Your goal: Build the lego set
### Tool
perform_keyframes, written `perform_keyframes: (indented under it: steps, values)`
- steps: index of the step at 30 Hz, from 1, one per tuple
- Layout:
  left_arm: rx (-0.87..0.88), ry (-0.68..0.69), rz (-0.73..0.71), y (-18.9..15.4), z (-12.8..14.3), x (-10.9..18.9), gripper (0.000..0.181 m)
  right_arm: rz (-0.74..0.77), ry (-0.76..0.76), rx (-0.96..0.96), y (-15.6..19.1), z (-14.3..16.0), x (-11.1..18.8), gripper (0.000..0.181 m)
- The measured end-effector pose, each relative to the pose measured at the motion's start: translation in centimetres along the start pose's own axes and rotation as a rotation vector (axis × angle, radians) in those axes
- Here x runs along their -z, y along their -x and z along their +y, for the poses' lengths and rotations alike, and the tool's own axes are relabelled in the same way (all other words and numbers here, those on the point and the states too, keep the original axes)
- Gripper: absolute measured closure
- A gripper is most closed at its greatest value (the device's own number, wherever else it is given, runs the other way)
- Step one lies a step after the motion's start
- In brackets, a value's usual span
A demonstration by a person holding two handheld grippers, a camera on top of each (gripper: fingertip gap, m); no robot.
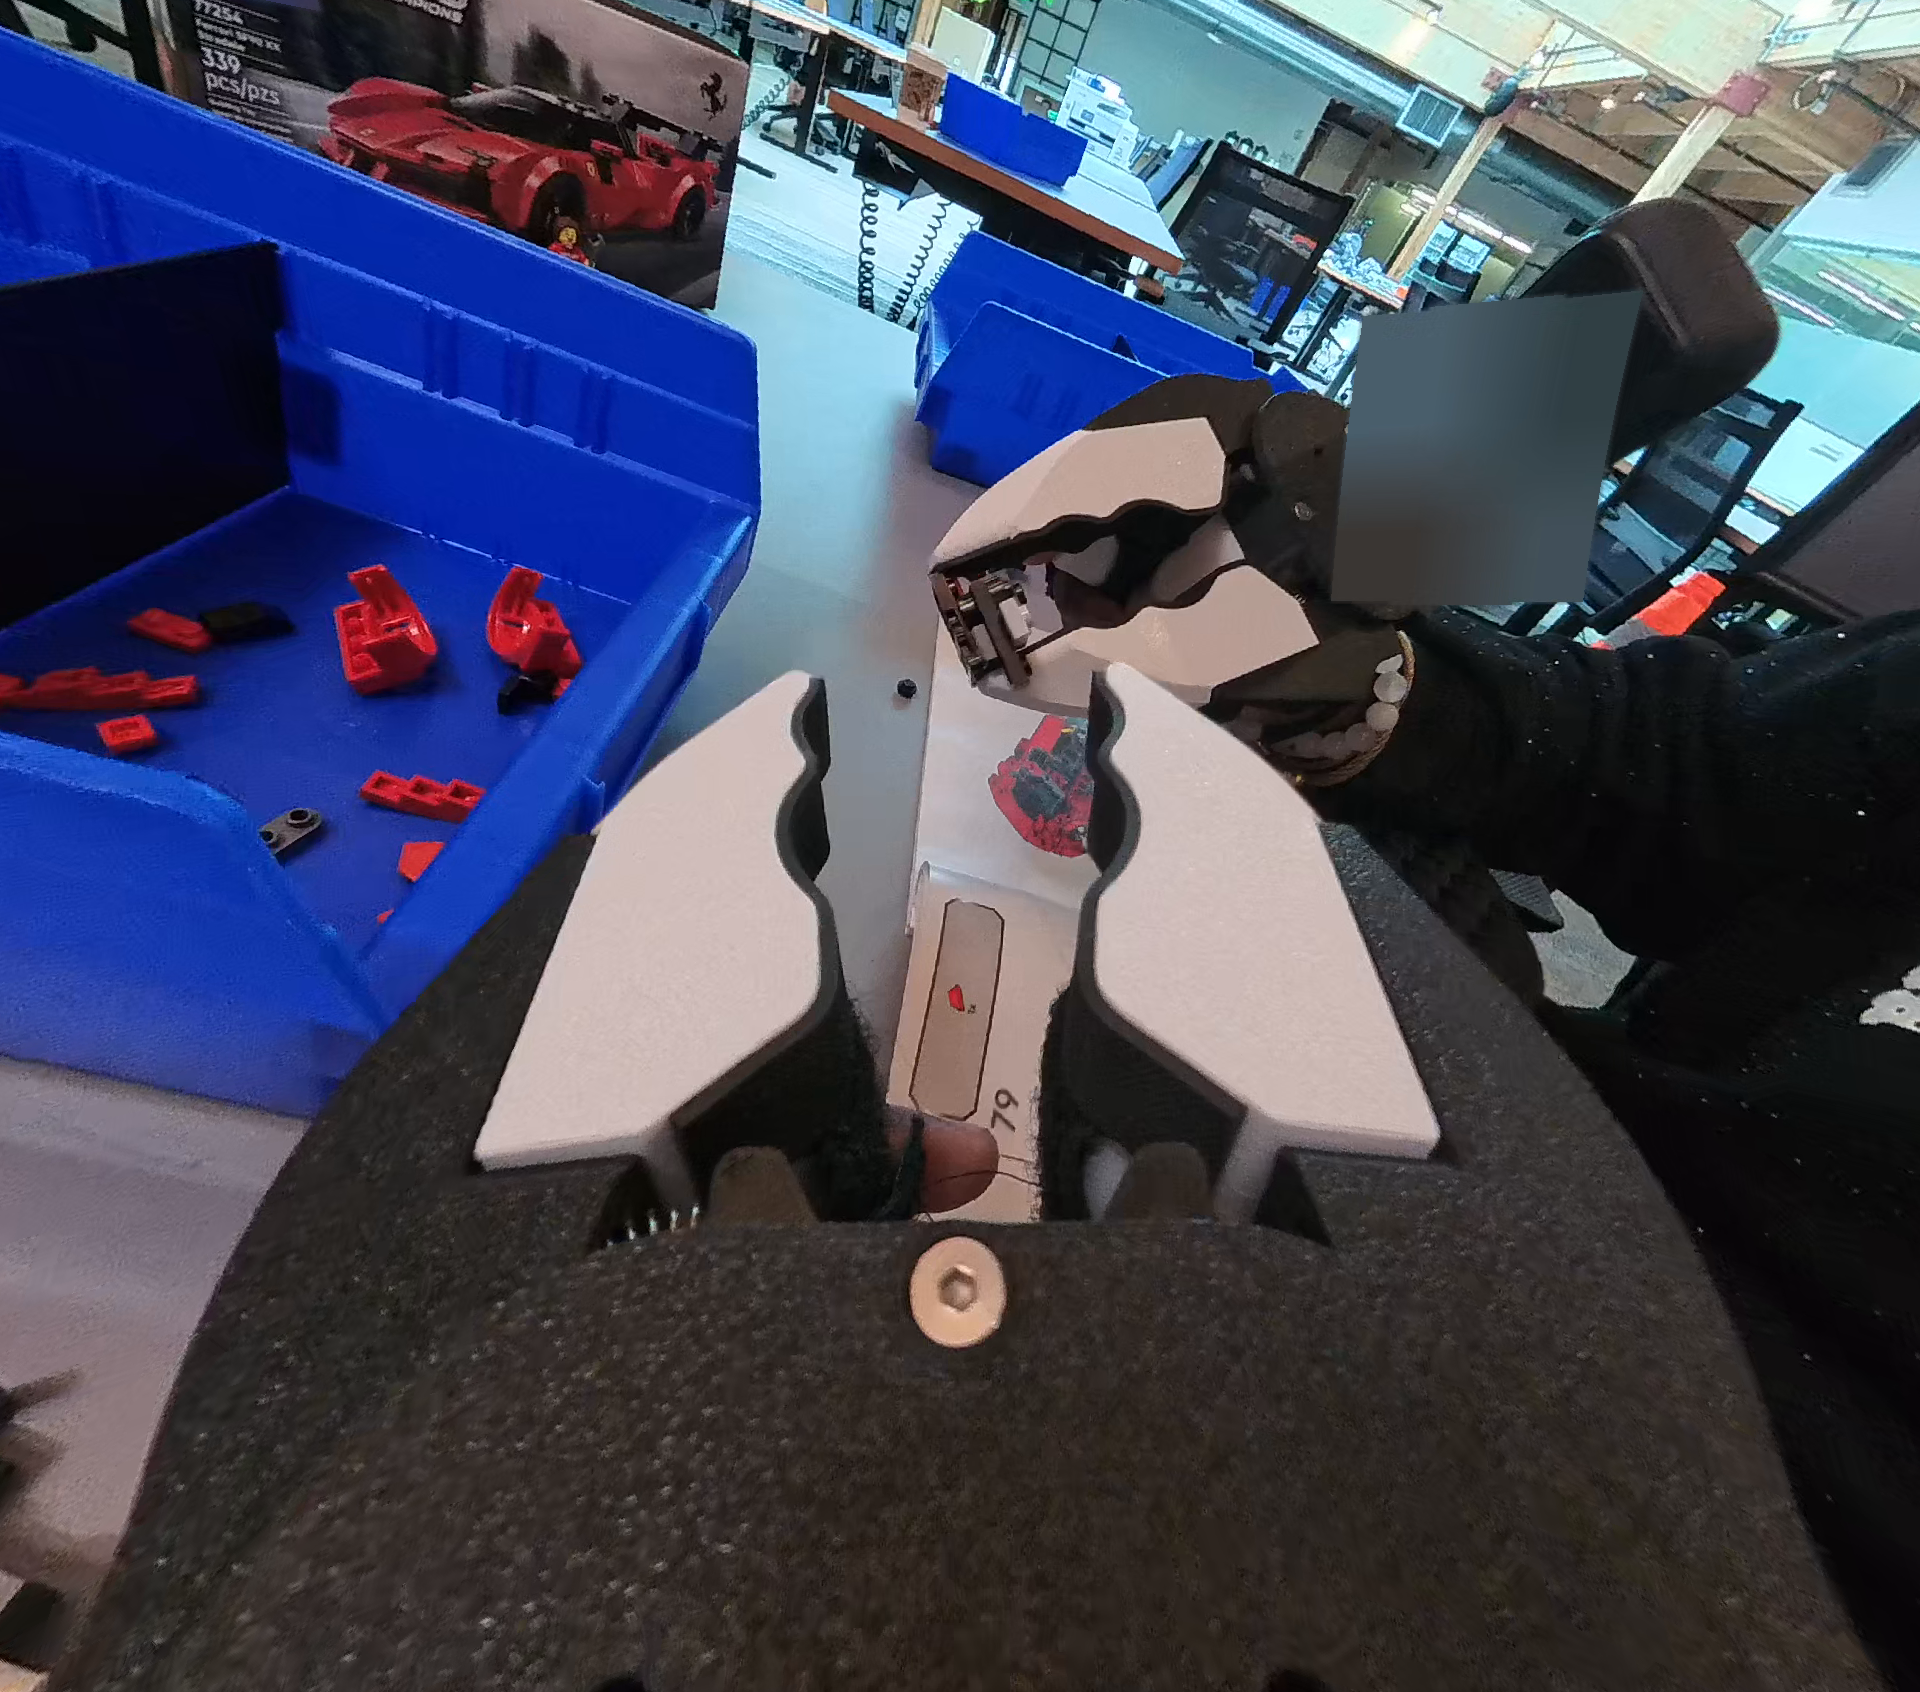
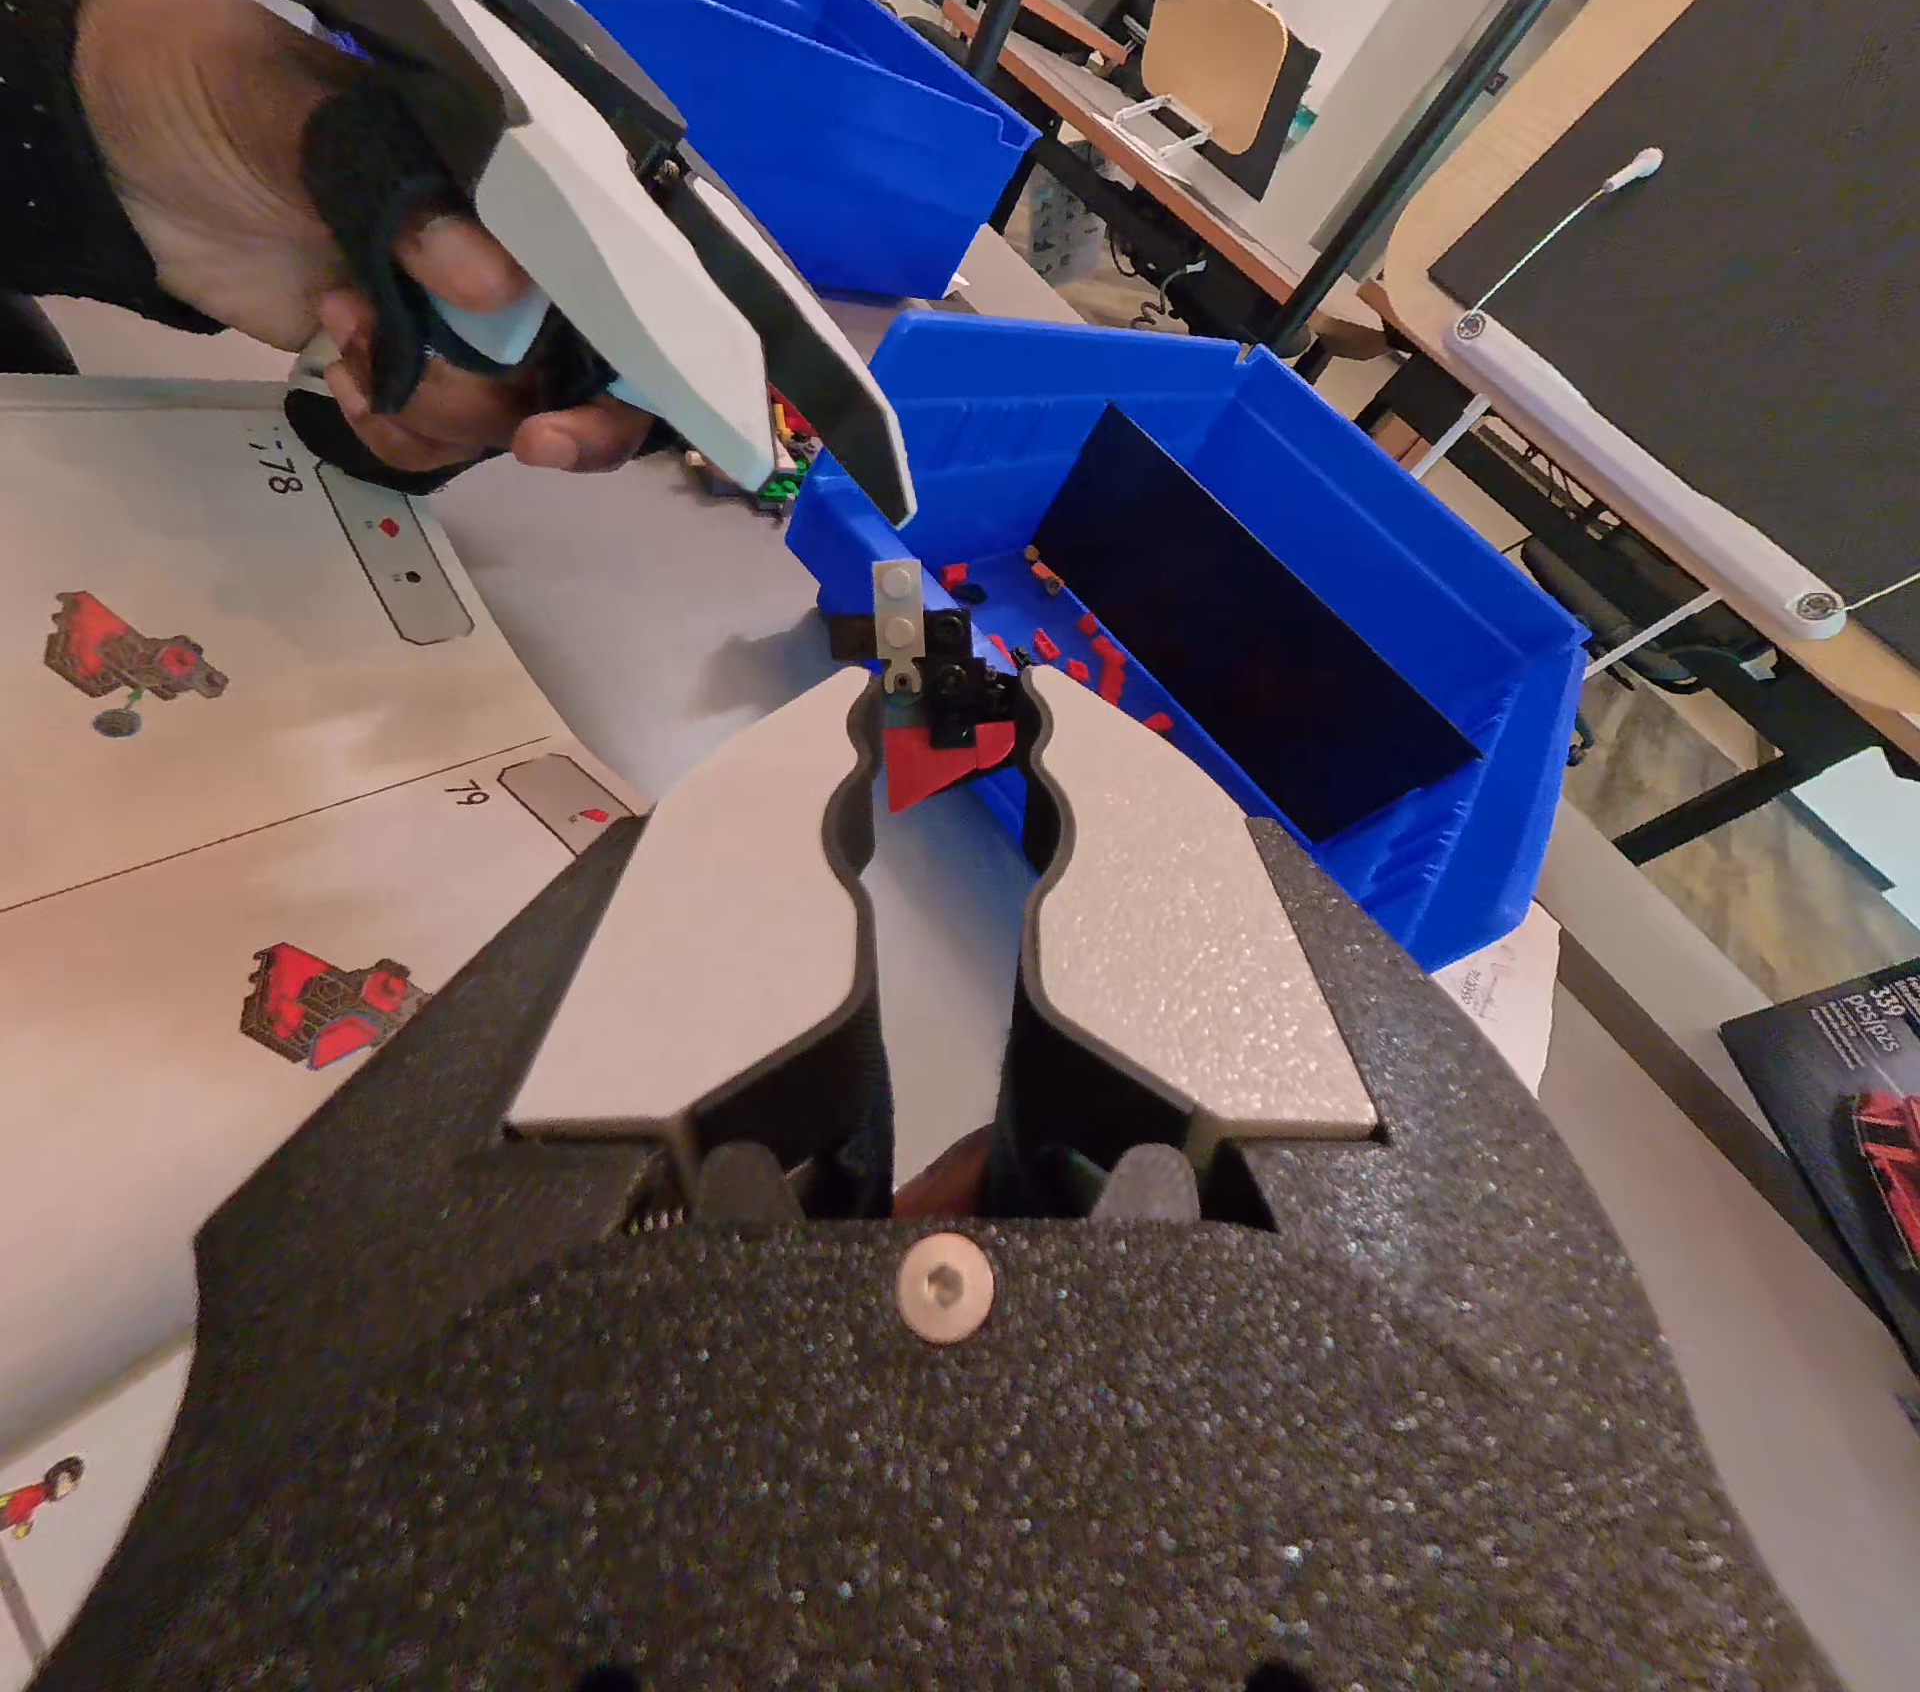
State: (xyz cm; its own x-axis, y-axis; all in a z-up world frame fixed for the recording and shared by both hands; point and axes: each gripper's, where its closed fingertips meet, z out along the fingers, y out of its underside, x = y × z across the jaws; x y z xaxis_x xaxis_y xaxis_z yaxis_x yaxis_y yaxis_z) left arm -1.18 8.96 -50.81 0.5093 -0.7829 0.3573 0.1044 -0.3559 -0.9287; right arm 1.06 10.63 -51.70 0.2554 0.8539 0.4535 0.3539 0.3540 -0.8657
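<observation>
My right gripper [image 2: 948,681] is shut on a small lego sub-assembly [image 2: 940,676] of black, grey and red pieces, held in the air over the near corner of a blue bin [image 2: 1403,499]. In the left wrist view the right gripper [image 1: 968,624] holds it [image 1: 977,619] just ahead of my left gripper [image 1: 956,686]. The left gripper is open and empty above the instruction booklet [image 1: 956,769]. It also shows at upper left in the right wrist view [image 2: 831,494]. Loose red pieces [image 1: 384,634] lie in the blue bin [image 1: 623,354].
The open booklet [image 2: 260,811] lies on the grey table. The lego set box [image 1: 499,115] stands behind the bin. More blue bins [image 1: 1039,385] sit farther back. A tiny black piece [image 1: 906,688] lies on the table. A black divider [image 2: 1247,624] stands in the bin. My left and right fingertips are right by each other.
</observation>
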Motion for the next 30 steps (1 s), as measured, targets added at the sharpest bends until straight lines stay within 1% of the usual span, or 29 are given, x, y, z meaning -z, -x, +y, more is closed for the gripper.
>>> perform_keyframes:
  steps: [8,11,15,18,22,25,30]
  values:
    - [0.004,0.012,0.0,-0.1,0.3,-0.2,0.134,-0.009,-0.015,0.014,0.3,-0.3,0.0,0.157]
    - [0.014,0.02,0.004,0.0,0.5,-0.3,0.134,0.003,-0.042,0.053,0.3,-0.6,0.1,0.157]
    - [0.003,0.031,0.045,-0.9,0.6,-0.6,0.133,0.09,-0.044,0.202,-0.2,-0.9,0.4,0.157]
    - [-0.035,0.043,0.046,-1.4,0.8,-0.9,0.133,0.134,-0.038,0.334,0.0,-1.2,0.5,0.157]
    - [-0.018,0.037,0.047,-1.5,0.7,-1.1,0.135,0.149,-0.018,0.443,0.9,-1.4,0.2,0.157]
    - [-0.005,0.07,0.016,-1.0,1.3,-1.2,0.137,0.165,-0.007,0.551,1.5,-1.5,0.1,0.157]
    - [-0.034,0.101,0.027,-1.5,1.8,-1.6,0.14,0.204,0.004,0.745,2.8,-2.1,0.0,0.157]
